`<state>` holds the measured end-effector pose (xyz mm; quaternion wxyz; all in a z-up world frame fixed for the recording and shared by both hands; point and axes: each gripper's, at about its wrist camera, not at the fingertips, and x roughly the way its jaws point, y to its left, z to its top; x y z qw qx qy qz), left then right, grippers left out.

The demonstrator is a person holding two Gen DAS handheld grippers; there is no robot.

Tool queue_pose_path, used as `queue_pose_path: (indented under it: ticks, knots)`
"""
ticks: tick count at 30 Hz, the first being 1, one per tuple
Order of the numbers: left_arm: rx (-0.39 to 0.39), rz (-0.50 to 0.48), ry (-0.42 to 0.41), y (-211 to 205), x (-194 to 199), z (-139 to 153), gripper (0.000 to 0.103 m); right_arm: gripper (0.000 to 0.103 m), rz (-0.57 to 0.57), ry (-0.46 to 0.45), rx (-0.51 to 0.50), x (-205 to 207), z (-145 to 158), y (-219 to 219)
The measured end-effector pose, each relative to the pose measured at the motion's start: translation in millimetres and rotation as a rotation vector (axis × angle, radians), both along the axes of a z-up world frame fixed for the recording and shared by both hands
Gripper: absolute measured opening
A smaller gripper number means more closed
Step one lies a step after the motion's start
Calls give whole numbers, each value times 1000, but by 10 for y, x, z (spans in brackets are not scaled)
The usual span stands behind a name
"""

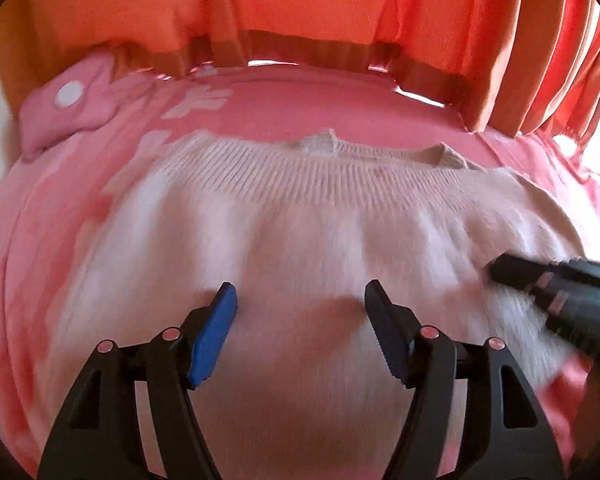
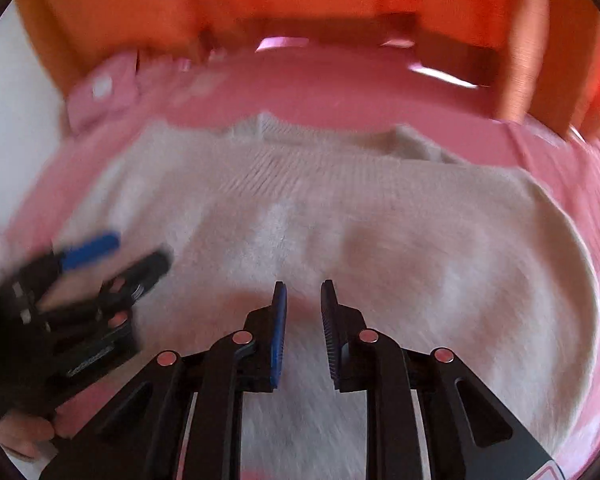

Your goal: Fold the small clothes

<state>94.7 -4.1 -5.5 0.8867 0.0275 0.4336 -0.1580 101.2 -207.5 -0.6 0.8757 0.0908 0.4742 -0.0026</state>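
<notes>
**A:** where's the sweater (image 1: 300,240) right now and which way is it pointing?

**B:** It's flat on the pink bed (image 1: 340,108), right under both my grippers. The ribbed band runs side to side at the far edge, toward the orange curtain (image 1: 300,0). Two little knit bits poke out past that band. Long axis looks left-to-right from where I'm looking, but the fisheye bends everything, so not sure. Pink pillow (image 1: 68,108) with white spots sits far left.

**A:** jaws?

**B:** No earlier picture here, so just what I see. My left gripper (image 1: 300,296) has its jaws wide apart, nothing between them, hanging over the knit. My right gripper (image 2: 304,292) has a narrow gap, also gripping nothing.

**A:** any labels or brand?

**B:** Nothing readable on the sweater. There's some print on the left gripper's body in the right view, too blurred to read.
</notes>
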Motion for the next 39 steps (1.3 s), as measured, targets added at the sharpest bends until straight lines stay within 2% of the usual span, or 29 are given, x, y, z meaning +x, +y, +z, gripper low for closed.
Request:
queue_pose_path:
  ticks: [2, 4, 5, 6, 7, 10, 11, 12, 14, 16, 18, 19, 22, 24, 26, 28, 32, 33, 35, 36, 38, 39]
  knots:
    - [-2, 41, -1, 227, -153, -38, 68, 19, -153, -13, 42, -281, 18, -380]
    - [4, 102, 25, 467, -241, -138, 72, 19, -339, 23, 78, -540, -80, -848]
    - [-13, 115, 37, 548, -263, -178, 72, 16, -473, 82, 82, -714, -234, -1108]
    - [-25, 117, 33, 588, -285, -188, 72, 3, -551, 125, 158, -827, -386, -1326]
    - [-9, 112, 21, 573, -299, -185, 72, 0, -581, 118, 308, -901, -447, -1499]
    - [30, 138, 3, 537, -368, -146, 71, 0, -604, 53, 315, -967, -365, -1523]
    - [14, 149, 0, 558, -419, -108, 70, 12, -570, 6, 281, -963, -256, -1409]
    - [-14, 166, -5, 616, -489, -65, 70, 16, -516, -37, 247, -946, -161, -1279]
    - [-68, 225, -6, 773, -600, -19, 75, 16, -369, -107, 219, -857, -7, -977]
    - [-159, 342, 15, 1065, -673, -17, 79, 16, -229, -159, 193, -734, 105, -663]
    - [-236, 408, 40, 1293, -647, -48, 81, 16, -86, -181, 117, -548, 182, -255]
    - [-244, 442, 64, 1388, -597, -89, 81, 16, -49, -183, 102, -538, 199, -152]
    - [-270, 495, 107, 1557, -483, -227, 81, 16, 60, -140, 73, -226, 124, 245]
    - [-321, 523, 157, 1639, -418, -364, 81, 16, 95, -97, 60, -162, 19, 388]
    - [-354, 533, 143, 1659, -407, -389, 86, 16, 112, -31, 47, -30, -140, 495]
    - [-350, 528, 140, 1603, -376, -397, 89, 16, 127, 39, 34, 42, -314, 523]
    - [-408, 547, 135, 1592, -326, -410, 90, 16, 133, 14, 23, 37, -326, 557]
    - [-428, 543, 137, 1599, -319, -407, 88, 16, 133, 11, 30, 21, -331, 539]
    - [-480, 527, 150, 1597, -277, -410, 59, 16, 133, 7, 49, -4, -329, 477]
    - [-489, 525, 163, 1589, -258, -417, 56, 16, 132, 6, 61, -5, -331, 463]
    - [-495, 537, 168, 1590, -249, -402, 33, 16, 127, 7, 82, -1, -323, 446]
    - [-520, 528, 160, 1591, -257, -372, 30, 16, 124, 9, 92, 5, -326, 430]
